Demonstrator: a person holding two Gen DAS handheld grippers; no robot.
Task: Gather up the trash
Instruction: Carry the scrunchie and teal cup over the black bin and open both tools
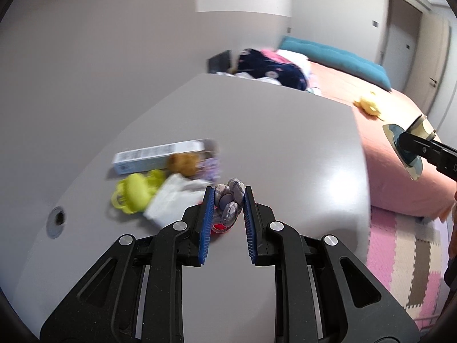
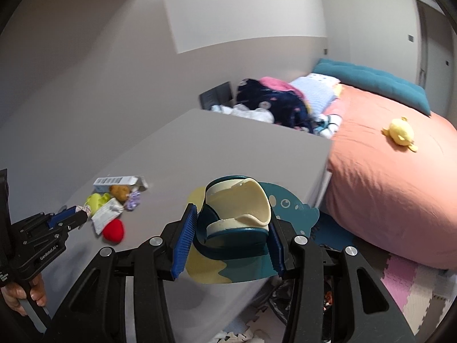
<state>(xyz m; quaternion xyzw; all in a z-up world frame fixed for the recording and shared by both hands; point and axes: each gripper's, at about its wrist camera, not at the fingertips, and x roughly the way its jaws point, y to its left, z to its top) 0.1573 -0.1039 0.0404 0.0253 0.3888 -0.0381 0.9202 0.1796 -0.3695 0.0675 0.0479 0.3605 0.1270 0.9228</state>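
My left gripper [image 1: 228,200] is shut on a crumpled grey plaid wad [image 1: 230,200], held just above the grey table [image 1: 271,131]. Under it shows a red heart-shaped item [image 2: 113,230]. Beside it lie a white wrapper [image 1: 171,200], a yellow-green toy [image 1: 134,194], a brown lump [image 1: 182,163], a purple scrap [image 1: 210,167] and a white box [image 1: 160,155]. My right gripper [image 2: 231,228] is shut on a teal and cream cup-like packaging piece [image 2: 237,214] with a teal card backing, held over the table's right edge. It shows in the left view [image 1: 405,148].
An orange bed [image 2: 385,185] with a yellow plush [image 2: 400,134], a teal cushion and piled clothes [image 2: 274,100] stands right of the table. Pink and beige foam mats [image 1: 405,257] cover the floor. A dark bin bag [image 2: 285,297] sits below the table edge. A cable hole [image 1: 58,217] is at the table's left.
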